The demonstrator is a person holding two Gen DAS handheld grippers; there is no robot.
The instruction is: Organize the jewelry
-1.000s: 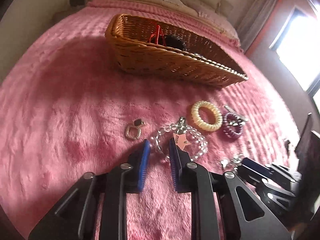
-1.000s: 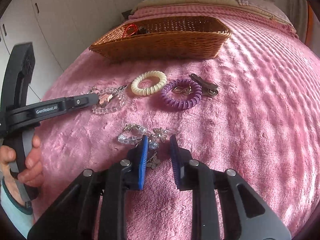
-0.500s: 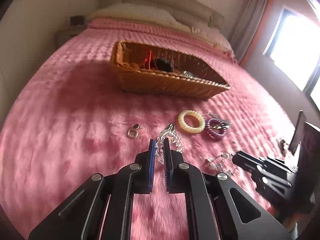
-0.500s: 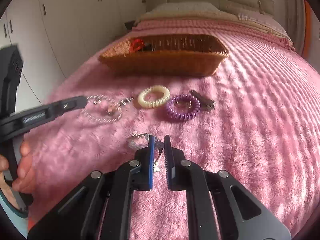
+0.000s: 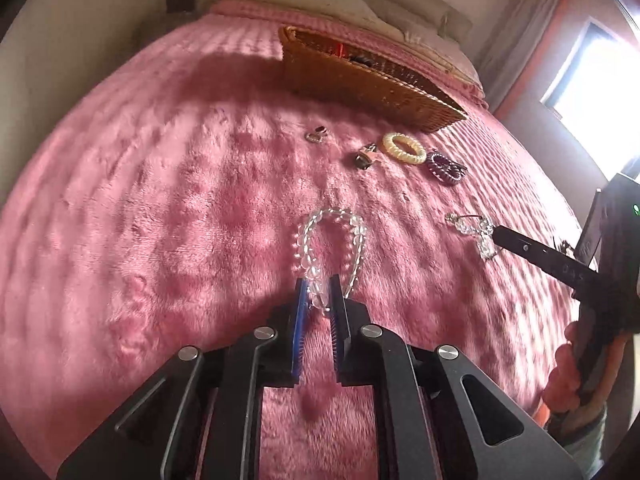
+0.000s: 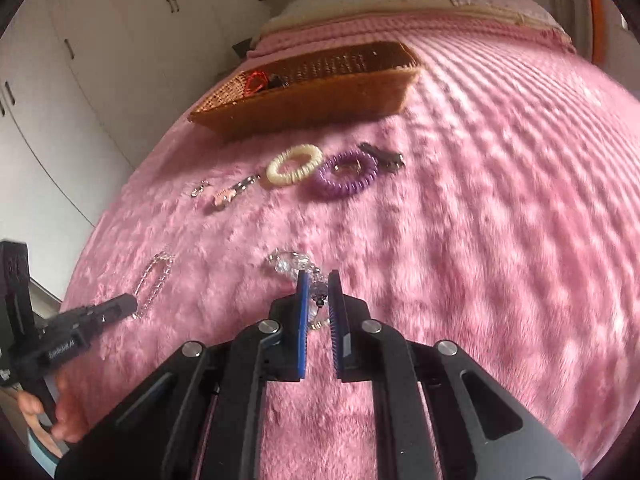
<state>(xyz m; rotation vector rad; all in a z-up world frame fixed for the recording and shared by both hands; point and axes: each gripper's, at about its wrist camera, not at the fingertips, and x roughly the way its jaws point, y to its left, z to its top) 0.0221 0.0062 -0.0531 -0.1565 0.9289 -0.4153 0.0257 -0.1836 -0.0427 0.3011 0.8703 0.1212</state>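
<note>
Basket [image 5: 372,84] sits far off on my pink bed [image 5: 160,200]; left hand-held gripper [image 5: 320,292] pinches the bead bracelet [image 5: 332,240], right hand-held gripper [image 6: 318,294] clamps a blurred crystal chain [image 6: 290,264].

light: daylight, bright | source: window [image 5: 596,76] blown out, upper right of left view | shadows: soft, dark band on pink blanket [image 5: 160,200] before basket [image 5: 360,80] | blur: motion smear at right edges, both views | distortion: strong fisheye, black vignette corners

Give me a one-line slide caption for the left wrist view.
Left gripper holding a clear bead bracelet above the pink blanket, basket beyond.
</note>
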